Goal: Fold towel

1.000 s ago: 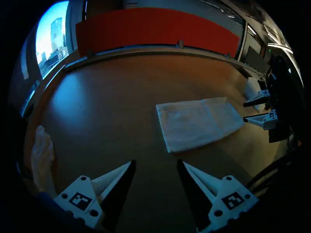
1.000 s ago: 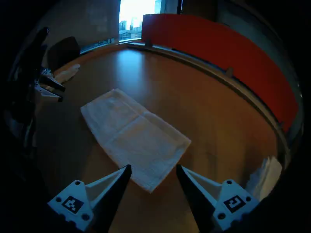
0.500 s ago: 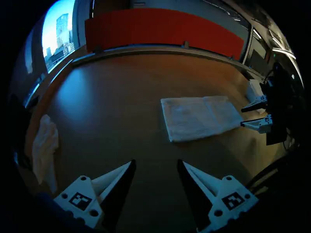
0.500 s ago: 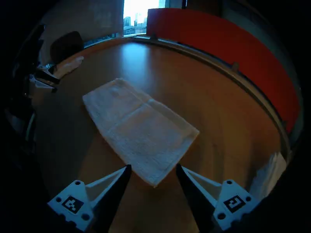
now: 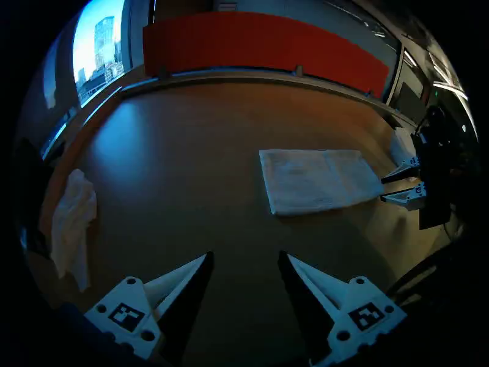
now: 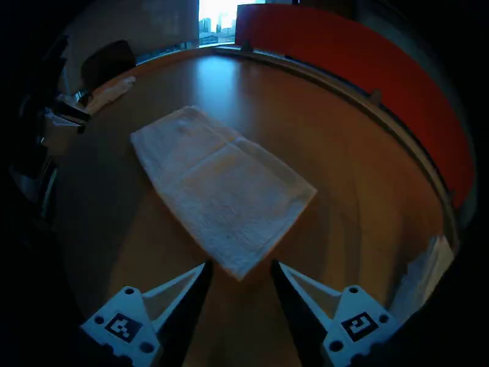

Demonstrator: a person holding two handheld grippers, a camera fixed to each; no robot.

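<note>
The room is dim, lit mostly by daylight from a window [image 5: 98, 49] at one corner, where tall buildings stand against a bright blue sky. That light lies as a cool blue sheen on the wide wooden table [image 5: 183, 153], which turns a warmer brown-orange farther from the glass. A pale rail [image 5: 244, 74] runs along the table's far edge, and a long red partition [image 5: 263, 43] stands just behind it. A dark chair [image 6: 110, 61] sits at the table's end near the window. Thin strip lights [image 5: 449, 88] glow on the ceiling off to one side.
</note>
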